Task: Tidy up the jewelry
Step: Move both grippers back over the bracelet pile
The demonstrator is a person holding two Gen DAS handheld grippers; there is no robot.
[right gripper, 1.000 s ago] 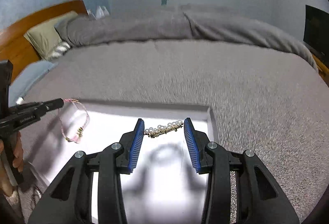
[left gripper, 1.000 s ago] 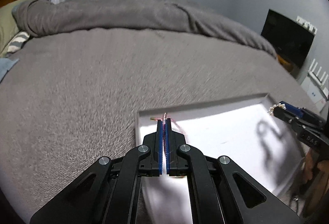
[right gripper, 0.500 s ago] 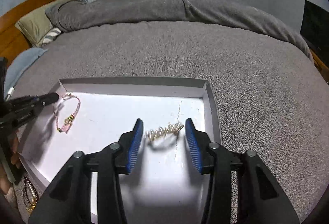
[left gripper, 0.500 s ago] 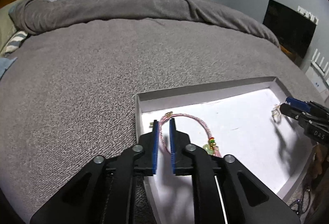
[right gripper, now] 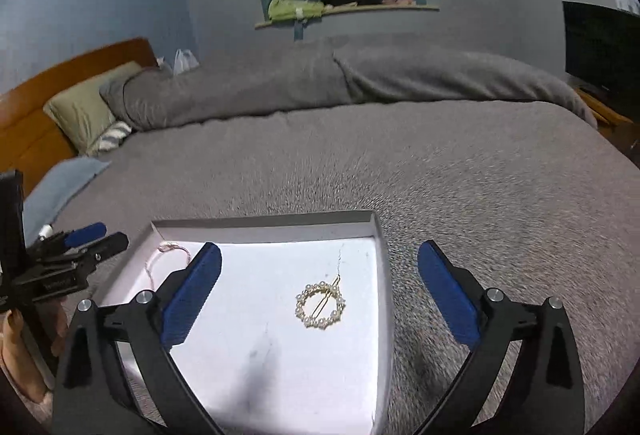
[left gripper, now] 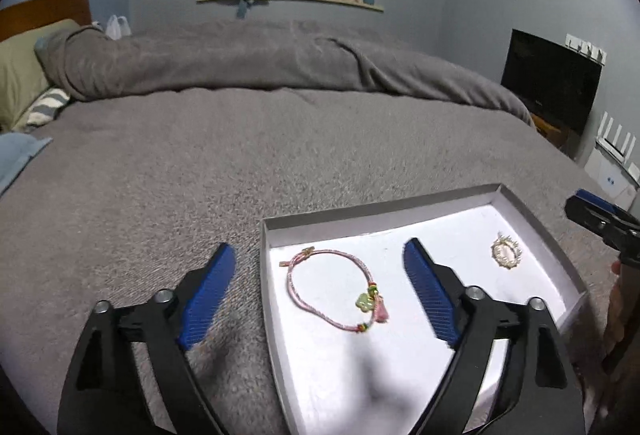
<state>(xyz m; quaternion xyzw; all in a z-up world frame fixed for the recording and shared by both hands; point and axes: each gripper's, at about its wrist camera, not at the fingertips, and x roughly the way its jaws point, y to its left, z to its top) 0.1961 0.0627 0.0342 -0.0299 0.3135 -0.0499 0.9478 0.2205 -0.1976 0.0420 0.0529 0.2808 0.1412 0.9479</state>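
Note:
A shallow white tray (left gripper: 380,209) lies on the grey bed. In it, a pink cord bracelet (left gripper: 332,287) with a green charm lies flat on the left side. A round pearl hair clip (left gripper: 506,256) lies on the right side. My left gripper (left gripper: 319,253) hovers above the bracelet, its jaws opening wide and its pads touching nothing. In the right wrist view, my right gripper (right gripper: 320,254) hangs over the pearl clip (right gripper: 321,305), jaws opening wide, nothing gripped. The bracelet (right gripper: 168,255) shows partly behind its left finger.
The tray (right gripper: 264,231) sits on a wide grey blanket (left gripper: 240,139). A rolled duvet (left gripper: 240,63) and pillows (right gripper: 84,107) lie farther back, by a wooden headboard. A dark screen (left gripper: 552,79) stands at the right. A hand (right gripper: 20,347) holds the left gripper's handle.
The left gripper was shut on the pink bracelet and the right held the pearl clip; both have opened wide, the pieces now lie in the tray, and both grippers have drawn back and up.

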